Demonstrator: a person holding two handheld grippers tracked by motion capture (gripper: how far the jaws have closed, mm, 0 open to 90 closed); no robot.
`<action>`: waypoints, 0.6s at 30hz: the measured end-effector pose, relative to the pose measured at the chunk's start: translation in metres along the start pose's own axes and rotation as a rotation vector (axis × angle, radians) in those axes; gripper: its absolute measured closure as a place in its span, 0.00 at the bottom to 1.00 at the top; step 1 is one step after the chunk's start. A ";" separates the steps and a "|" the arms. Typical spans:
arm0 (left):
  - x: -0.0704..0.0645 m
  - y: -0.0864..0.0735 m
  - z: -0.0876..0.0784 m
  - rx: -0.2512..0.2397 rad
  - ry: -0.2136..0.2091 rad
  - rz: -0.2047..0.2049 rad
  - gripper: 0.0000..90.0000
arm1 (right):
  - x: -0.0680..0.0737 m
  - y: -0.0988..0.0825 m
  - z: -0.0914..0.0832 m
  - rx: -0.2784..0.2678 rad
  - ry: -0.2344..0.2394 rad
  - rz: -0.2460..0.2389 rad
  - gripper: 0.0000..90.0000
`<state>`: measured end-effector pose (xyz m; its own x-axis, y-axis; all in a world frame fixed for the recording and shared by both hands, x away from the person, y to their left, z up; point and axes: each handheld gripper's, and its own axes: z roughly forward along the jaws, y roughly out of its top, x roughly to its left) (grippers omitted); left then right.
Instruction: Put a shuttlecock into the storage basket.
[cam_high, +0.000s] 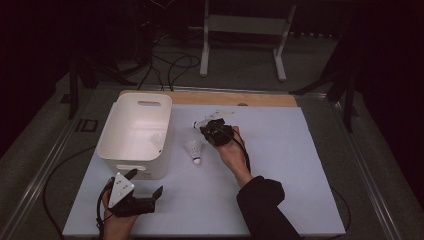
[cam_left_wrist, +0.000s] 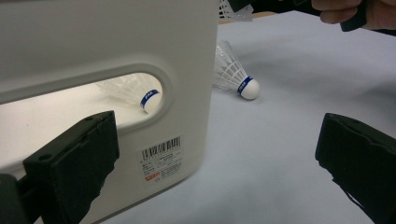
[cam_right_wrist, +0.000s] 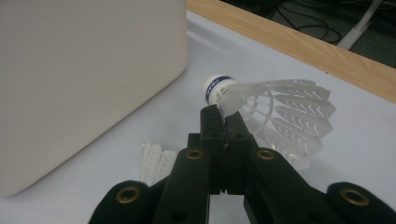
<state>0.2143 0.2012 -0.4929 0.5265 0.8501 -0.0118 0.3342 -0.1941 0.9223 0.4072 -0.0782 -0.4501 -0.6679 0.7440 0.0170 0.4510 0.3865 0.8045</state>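
Gripping a shuttlecock (cam_right_wrist: 261, 105) near its cork, right tool (cam_right_wrist: 223, 116) is held clamped just above the bench (cam_high: 280, 150), beside white bin (cam_high: 136, 132). Left tool (cam_high: 146, 184) is held wide open, empty, at bin's near corner. 2nd shuttlecock (cam_high: 195, 150) is seen lying on bench btwn bin & right tool; 3rd one (cam_left_wrist: 135, 91) is inside bin.

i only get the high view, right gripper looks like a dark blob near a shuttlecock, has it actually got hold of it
Observer: Yes. In the right gripper view the right gripper is shut on a shuttlecock, pinching the skirt just behind the cork.
Operator: ok and is anything in the white bin already
Observer: The left gripper view looks through the handle slot of the bin and shows a shuttlecock inside, blue band on its cork.
Operator: left gripper doing anything
Observer: The left gripper is open with nothing between the jaws, one jaw in front of the bin's wall.
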 end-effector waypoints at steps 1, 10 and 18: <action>0.000 0.000 0.000 0.000 0.000 0.000 0.00 | 0.000 0.000 0.000 -0.001 -0.002 0.000 0.99; 0.000 0.000 0.000 -0.001 -0.001 -0.002 0.00 | 0.002 0.002 -0.004 -0.010 -0.003 0.000 0.99; 0.000 0.000 0.000 -0.001 -0.001 -0.003 0.00 | 0.004 0.004 -0.006 -0.020 0.001 0.002 0.99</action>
<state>0.2143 0.2006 -0.4931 0.5264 0.8501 -0.0147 0.3346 -0.1913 0.9227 0.4027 -0.0771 -0.4430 -0.6675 0.7443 0.0194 0.4403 0.3736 0.8164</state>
